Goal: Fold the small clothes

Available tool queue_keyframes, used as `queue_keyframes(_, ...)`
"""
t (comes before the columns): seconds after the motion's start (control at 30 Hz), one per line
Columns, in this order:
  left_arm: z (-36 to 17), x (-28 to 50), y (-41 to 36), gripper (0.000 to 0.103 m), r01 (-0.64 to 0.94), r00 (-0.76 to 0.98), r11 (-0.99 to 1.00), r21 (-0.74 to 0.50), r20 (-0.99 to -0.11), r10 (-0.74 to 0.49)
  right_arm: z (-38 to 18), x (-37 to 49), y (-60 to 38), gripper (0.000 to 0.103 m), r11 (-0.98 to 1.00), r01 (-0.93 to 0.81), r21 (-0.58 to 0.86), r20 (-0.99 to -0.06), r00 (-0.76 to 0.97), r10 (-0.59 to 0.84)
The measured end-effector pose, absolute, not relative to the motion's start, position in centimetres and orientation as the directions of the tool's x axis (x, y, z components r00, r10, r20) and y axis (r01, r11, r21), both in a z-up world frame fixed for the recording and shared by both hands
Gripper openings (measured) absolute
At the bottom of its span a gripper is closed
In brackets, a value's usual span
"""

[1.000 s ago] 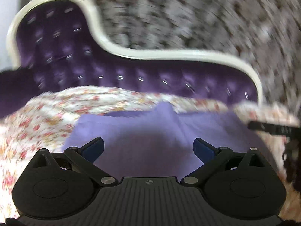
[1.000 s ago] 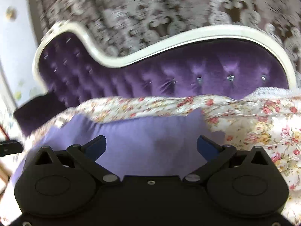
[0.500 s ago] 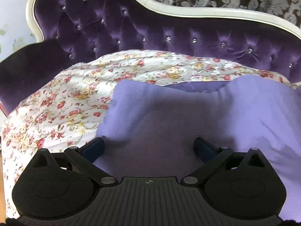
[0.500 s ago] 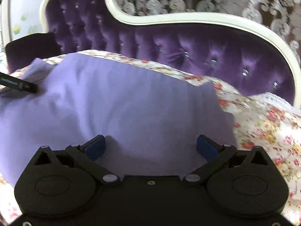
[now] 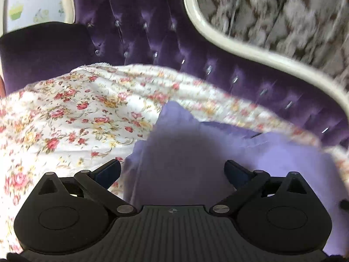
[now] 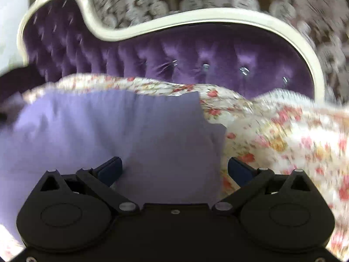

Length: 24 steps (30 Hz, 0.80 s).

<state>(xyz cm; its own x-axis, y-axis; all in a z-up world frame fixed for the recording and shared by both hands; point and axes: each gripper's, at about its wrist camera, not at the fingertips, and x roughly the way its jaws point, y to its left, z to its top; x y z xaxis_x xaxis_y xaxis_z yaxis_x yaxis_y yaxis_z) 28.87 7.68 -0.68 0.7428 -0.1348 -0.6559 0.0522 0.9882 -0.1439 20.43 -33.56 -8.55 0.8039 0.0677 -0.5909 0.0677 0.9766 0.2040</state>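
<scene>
- The lavender garment [image 5: 196,152] lies spread on the floral sheet [image 5: 76,120], directly ahead of both my tools; on the right wrist view it fills the space in front of and to the left of the fingers [image 6: 109,131].
- On the left wrist view its left edge runs just inside my left-hand finger, with a pointed corner standing up ahead of the gap.
- On the right wrist view its right edge falls just inside my right-hand finger, with a notched corner further ahead.
- My left gripper [image 5: 172,172] is spread wide, and I have nothing pinched; cloth lies between the blue pads [image 5: 109,170] but neither pad presses on it.
- My right gripper [image 6: 174,169] is equally wide apart and holds nothing; the cloth passes between its fingers.
- The sheet reaches out to the left of my left tool and to the right of my right tool.
- Beyond the sheet stands the tufted purple sofa back [image 6: 196,54] with its cream frame [image 6: 218,15].
- Behind that hangs a patterned curtain [image 5: 283,11], blurred in both views.
</scene>
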Motion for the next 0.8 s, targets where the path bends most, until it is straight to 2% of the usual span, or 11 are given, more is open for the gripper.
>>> queue_keyframes(0.17, 0.4, 25.0, 9.1, 0.103, 0.116, 0.731, 0.974, -0.197, -0.646, -0.218, -8.4, 16.5, -37.1, 0.102, 0.935, 0.051, 0.351, -0.555, 0.816, 0.163)
queue_keyframes(0.43, -2.1, 19.5, 9.9, 0.103, 0.192, 0.674, 0.945, -0.266, -0.664, -0.324, -10.2, 12.2, -38.4, 0.102, 0.841, -0.007, 0.541, -0.522, 0.781, 0.342)
queue_keyframes(0.8, -3.6, 21.2, 8.5, 0.103, 0.219, 0.632, 0.930, -0.297, -0.682, -0.367, -11.6, 13.6, -38.2, 0.103, 0.764, -0.010, 0.645, -0.468, 0.785, 0.405)
